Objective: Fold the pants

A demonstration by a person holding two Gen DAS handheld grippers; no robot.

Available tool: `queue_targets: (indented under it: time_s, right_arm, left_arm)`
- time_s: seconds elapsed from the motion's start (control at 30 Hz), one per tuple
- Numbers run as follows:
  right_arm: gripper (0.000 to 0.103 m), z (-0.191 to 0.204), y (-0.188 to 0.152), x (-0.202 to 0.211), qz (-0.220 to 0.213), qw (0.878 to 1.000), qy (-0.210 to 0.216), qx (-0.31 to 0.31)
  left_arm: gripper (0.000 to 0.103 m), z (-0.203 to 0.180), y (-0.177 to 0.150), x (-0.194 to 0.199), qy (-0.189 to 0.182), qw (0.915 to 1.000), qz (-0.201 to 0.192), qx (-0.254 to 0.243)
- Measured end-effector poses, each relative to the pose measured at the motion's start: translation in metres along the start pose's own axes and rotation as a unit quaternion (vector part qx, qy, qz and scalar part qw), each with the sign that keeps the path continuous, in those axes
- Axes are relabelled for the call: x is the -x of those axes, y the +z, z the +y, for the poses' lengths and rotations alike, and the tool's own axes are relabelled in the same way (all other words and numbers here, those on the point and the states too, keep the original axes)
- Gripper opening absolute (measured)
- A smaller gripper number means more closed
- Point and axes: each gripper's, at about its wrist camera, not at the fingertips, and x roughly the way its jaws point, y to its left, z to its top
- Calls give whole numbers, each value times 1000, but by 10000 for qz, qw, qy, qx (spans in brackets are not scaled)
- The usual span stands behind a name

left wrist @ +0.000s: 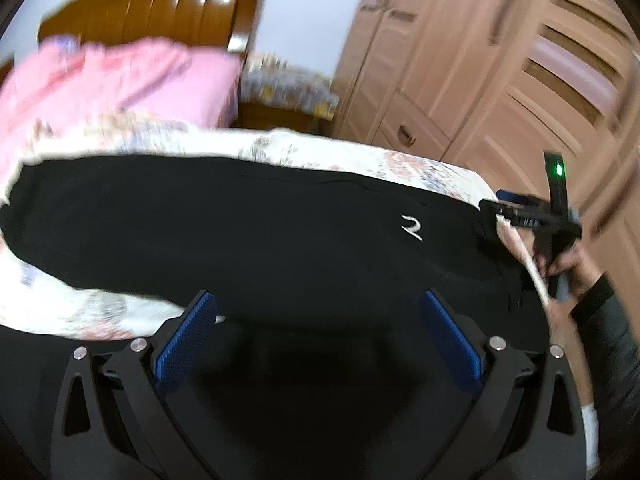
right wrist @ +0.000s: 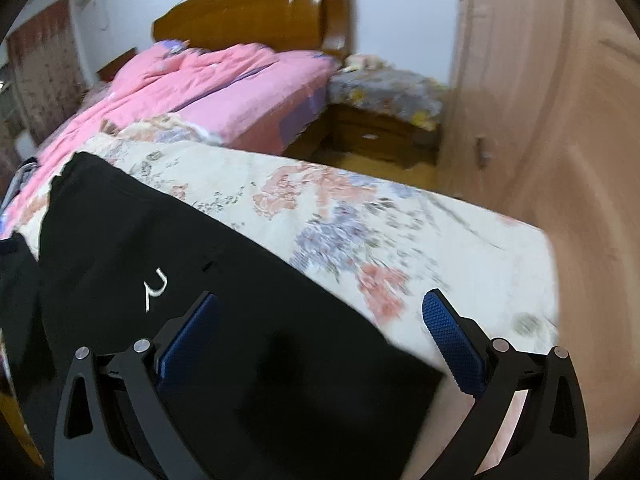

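left fingers: the left gripper (left wrist: 316, 316) is spread wide, its blue pads (left wrist: 188, 336) holding nothing; black cloth lies under and between them, but whether they touch it cannot be told
right fingers: the right gripper (right wrist: 320, 320) is likewise released and empty, one pad over the black cloth, the other over the bedspread beside it; in the left view it appears at the waist end with the person's hand (left wrist: 568, 264) on its handle
pants: the black pants (left wrist: 248, 232) lie spread lengthwise on the foot of the bed, a small white logo (left wrist: 412, 227) near the waist end, the leg ends reaching toward the pink bedding
bed: a floral bedspread (right wrist: 360, 216) carries the pants; a pink quilt (right wrist: 208, 84) is piled further up toward the wooden headboard (right wrist: 256, 12)
surroundings: a wardrobe (left wrist: 500, 60) stands near the foot of the bed, a nightstand (right wrist: 384, 136) beside the headboard
stage, as judged: no fold looks begun; both grippers seem placed to take an edge
risk: closing on the top layer alone could leave the lower one behind and the fold crooked
risk: a deep pinch could catch the bedspread along with the pants and drag it up
risk: both views are blurred, so the true edge is hard to place; a misjudged closing could come up empty
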Motion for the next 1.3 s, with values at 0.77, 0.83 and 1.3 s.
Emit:
queue_targets:
  time_s: [0.77, 0.83, 1.3]
  right_arm:
    - [10, 124, -79, 122, -1267, 9646, -238, 2302]
    - [10, 136, -95, 131, -1388, 9617, -305, 2344]
    - [9, 141, -144, 183, -1877, 9692, -213, 1578]
  left_arm:
    - [101, 16, 94, -122, -1129, 9696, 896, 1978]
    - [101, 6, 97, -117, -911, 9747, 881, 1843]
    - [11, -20, 21, 30, -68, 9894, -959, 1084]
